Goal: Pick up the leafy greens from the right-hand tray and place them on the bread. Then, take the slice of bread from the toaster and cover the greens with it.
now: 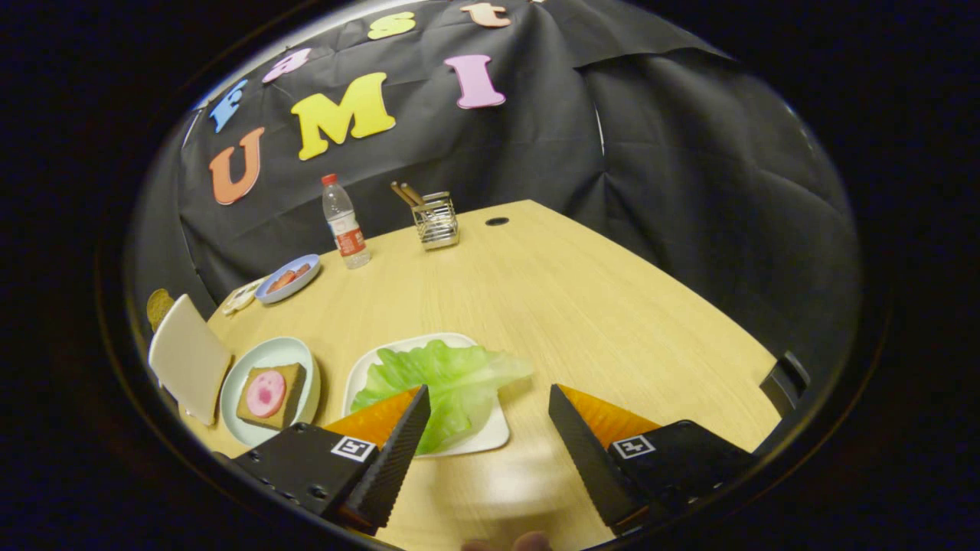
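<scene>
- Above the wooden table [582,306], the gripper [487,409] is hovering with its fingers spread wide, gripping nothing.
- The leafy greens [448,383] are lying on a white tray [490,438], partly behind the left finger [398,451].
- Left of the tray, a slice of bread [269,396] with a pink round on it is sitting on a pale plate [260,360].
- Beside that plate, a white toaster [187,360] is standing.
- Far back, a water bottle [344,223] and a wire holder [435,220] are standing.

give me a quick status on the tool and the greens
Tool open, empty, low over table. Leafy greens untouched on white tray, just ahead, one finger overlapping them. Bread with pink slice waits on round plate beside. Nothing blocking.
</scene>
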